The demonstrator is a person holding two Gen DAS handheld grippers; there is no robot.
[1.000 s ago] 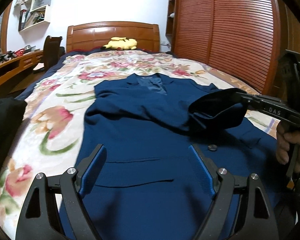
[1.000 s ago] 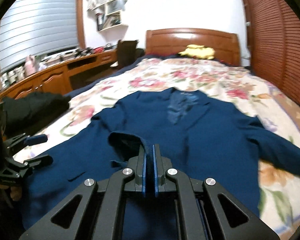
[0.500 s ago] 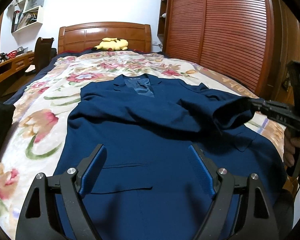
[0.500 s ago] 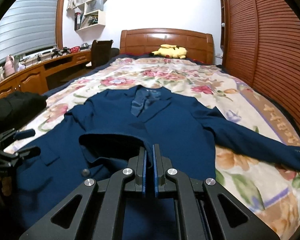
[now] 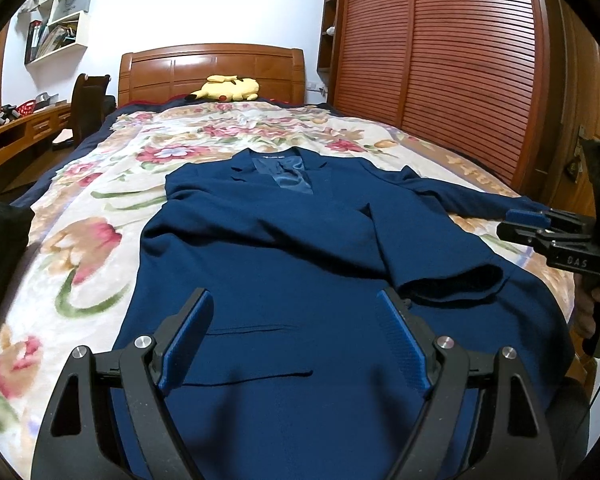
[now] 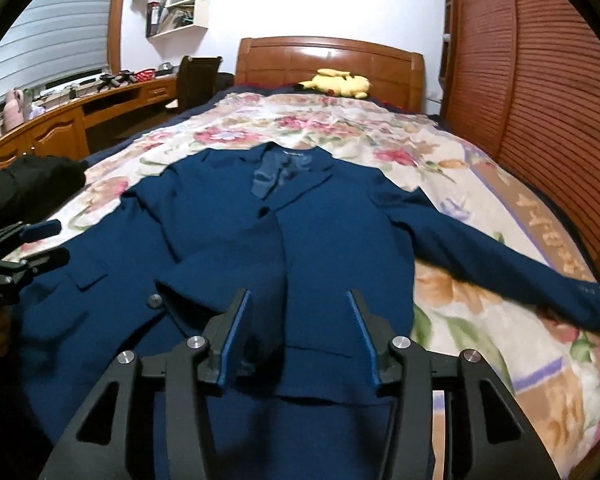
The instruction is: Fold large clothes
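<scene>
A navy blue suit jacket (image 5: pixel 284 240) lies face up on the floral bedspread, collar towards the headboard; it also shows in the right wrist view (image 6: pixel 320 232). One sleeve lies folded across the chest, its cuff (image 5: pixel 452 284) resting near the hem. The other sleeve (image 6: pixel 500 264) stretches out to the right. My left gripper (image 5: pixel 296 336) is open and empty above the lower front of the jacket. My right gripper (image 6: pixel 296 328) is open and empty just above the folded sleeve's cuff (image 6: pixel 260 312); it shows at the right of the left wrist view (image 5: pixel 528 224).
The bed (image 5: pixel 100 208) has a wooden headboard (image 5: pixel 212 68) with a yellow plush toy (image 5: pixel 228 88) in front. A slatted wooden wardrobe (image 5: pixel 460 60) runs along the right. A desk (image 6: pixel 80 116) and chair (image 6: pixel 196 80) stand left. A black garment (image 6: pixel 32 180) lies at the bed's left edge.
My right gripper carried the sleeve cuff across the jacket, laid it down and opened, letting it go. The left gripper stayed open.
</scene>
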